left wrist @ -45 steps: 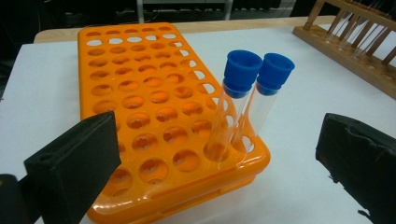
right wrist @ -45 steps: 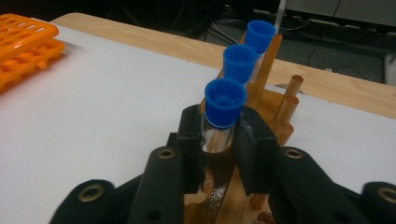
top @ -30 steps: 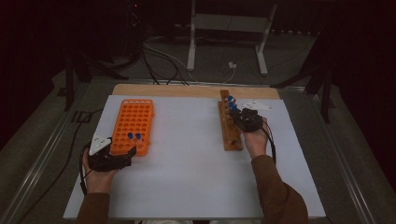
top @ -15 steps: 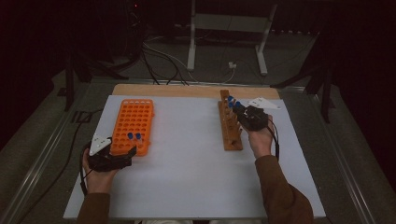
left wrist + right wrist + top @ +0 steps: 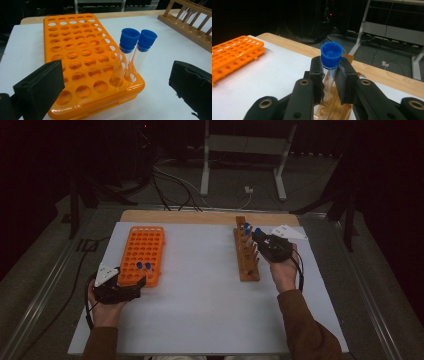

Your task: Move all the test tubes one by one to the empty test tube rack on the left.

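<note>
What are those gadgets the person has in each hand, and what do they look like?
Each hand carries a black two-jaw gripper: left gripper, right gripper. Each has a pale three-cornered plate on top and a thin black cable trailing back. The jaws are chunky black blocks with bolt holes. The person wears brown sleeves.

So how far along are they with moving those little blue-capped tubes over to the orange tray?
Two capped tubes already stand in the orange rack, at its near right corner. A third tube is in hand: the right gripper is clamped on it just below its cap, above the wooden rack. At least one more blue cap shows on the wooden rack. The left gripper waits open beside the orange rack.
</note>
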